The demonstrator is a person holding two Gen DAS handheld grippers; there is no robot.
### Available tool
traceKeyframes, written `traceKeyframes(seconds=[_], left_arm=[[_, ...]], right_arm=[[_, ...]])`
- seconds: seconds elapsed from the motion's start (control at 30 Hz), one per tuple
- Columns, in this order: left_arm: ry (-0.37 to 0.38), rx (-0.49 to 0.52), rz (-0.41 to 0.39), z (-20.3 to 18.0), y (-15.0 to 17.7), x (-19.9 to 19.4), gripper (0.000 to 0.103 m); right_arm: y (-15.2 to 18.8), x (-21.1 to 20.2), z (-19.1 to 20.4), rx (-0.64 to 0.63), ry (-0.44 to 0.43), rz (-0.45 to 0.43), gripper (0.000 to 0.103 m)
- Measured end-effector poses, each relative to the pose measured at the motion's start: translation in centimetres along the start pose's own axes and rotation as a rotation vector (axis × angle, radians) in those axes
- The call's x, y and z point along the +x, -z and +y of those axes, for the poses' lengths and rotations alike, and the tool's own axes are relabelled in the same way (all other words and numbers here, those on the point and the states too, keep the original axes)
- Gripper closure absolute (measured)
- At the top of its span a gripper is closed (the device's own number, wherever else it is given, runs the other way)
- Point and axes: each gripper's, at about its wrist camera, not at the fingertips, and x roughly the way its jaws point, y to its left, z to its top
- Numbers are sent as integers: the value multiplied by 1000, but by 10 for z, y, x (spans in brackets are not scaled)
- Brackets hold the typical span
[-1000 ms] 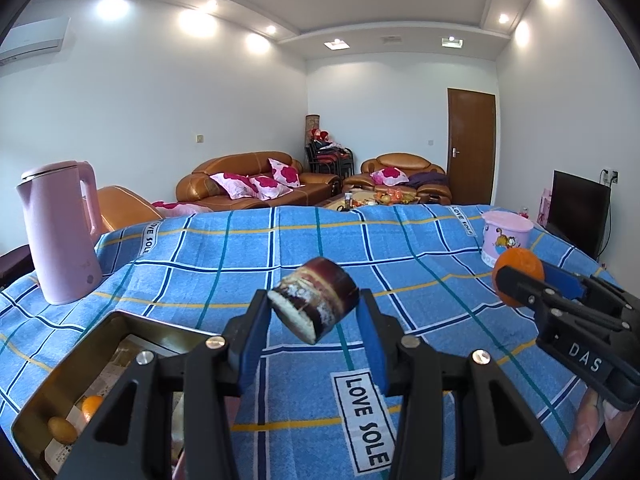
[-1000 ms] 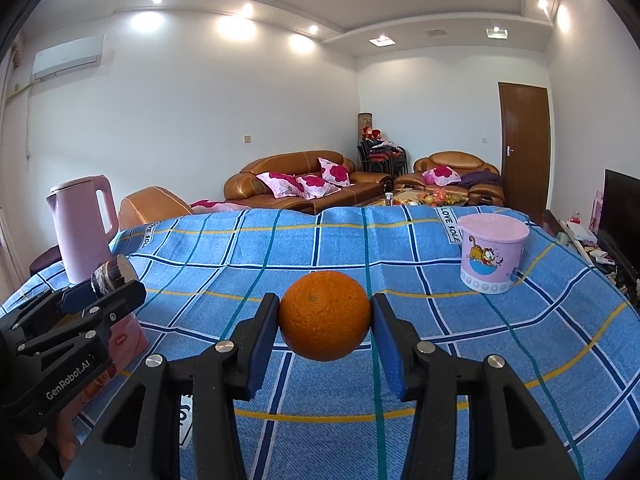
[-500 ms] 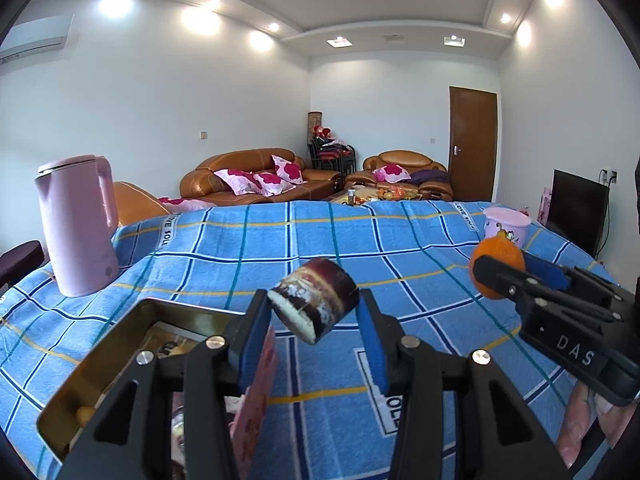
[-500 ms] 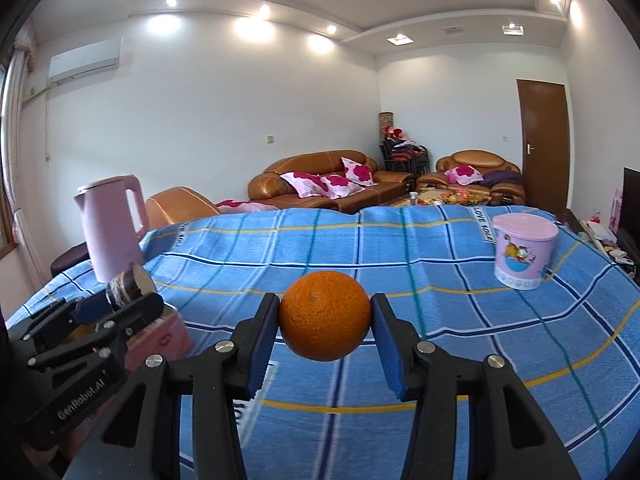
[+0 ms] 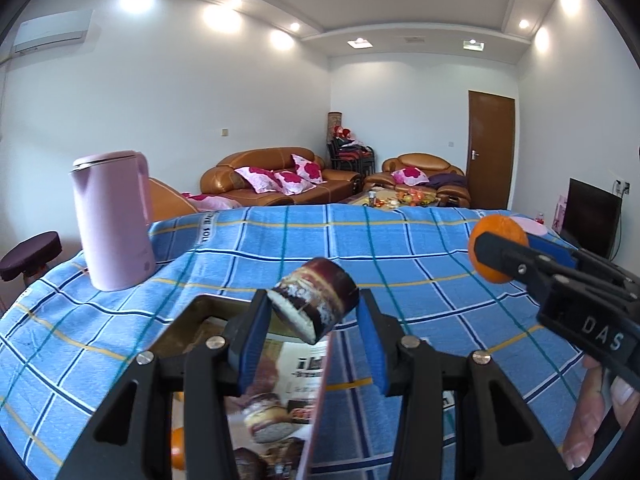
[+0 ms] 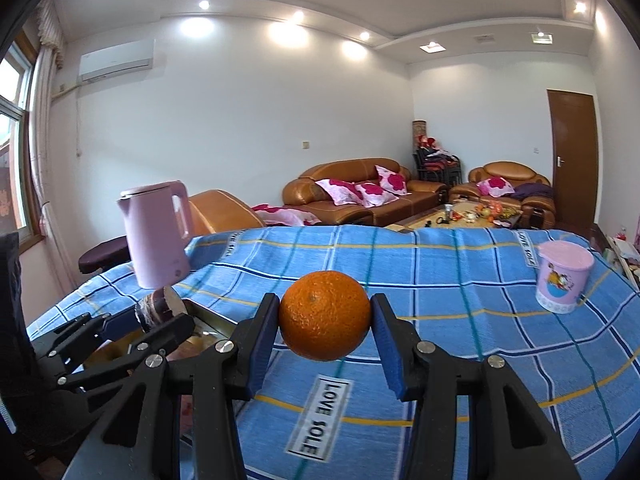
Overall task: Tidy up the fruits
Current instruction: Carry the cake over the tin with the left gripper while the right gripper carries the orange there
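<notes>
A short dark-purple cane piece (image 5: 320,288) with a pale cut end is clamped in my left gripper (image 5: 313,305), which hangs above an open gold tin box (image 5: 208,305). The box's picture-printed lid (image 5: 280,392) stands open below the fingers, and a small orange (image 5: 178,448) lies inside. My right gripper (image 6: 325,309) is shut on a round orange (image 6: 324,322) above the blue plaid tablecloth (image 6: 460,280). In the right wrist view the left gripper (image 6: 160,314) shows at the lower left, still holding the cane piece (image 6: 156,305).
A tall pink kettle (image 5: 112,220) stands on the table at the back left, behind the box. A pink cartoon cup (image 6: 564,280) sits near the right edge. A person's fingers (image 5: 592,412) hold the right gripper's handle. Sofas and a door lie beyond the table.
Both grippers have moved left and slightly up with their loads. The tin box has come under my left gripper, and the kettle now looks closer in both views.
</notes>
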Motion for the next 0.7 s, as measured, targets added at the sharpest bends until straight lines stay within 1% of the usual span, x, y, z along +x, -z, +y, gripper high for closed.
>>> traceKeyframes(seconds=[0.3,0.7], left_arm=[[-51,-4,22,23,1,-3,57],[-124,-17,42,56,4,-7,57]], right_arm=[[-12,5,28,-27,-63,5,54],[-13,22,67,-81,-136,33,54]])
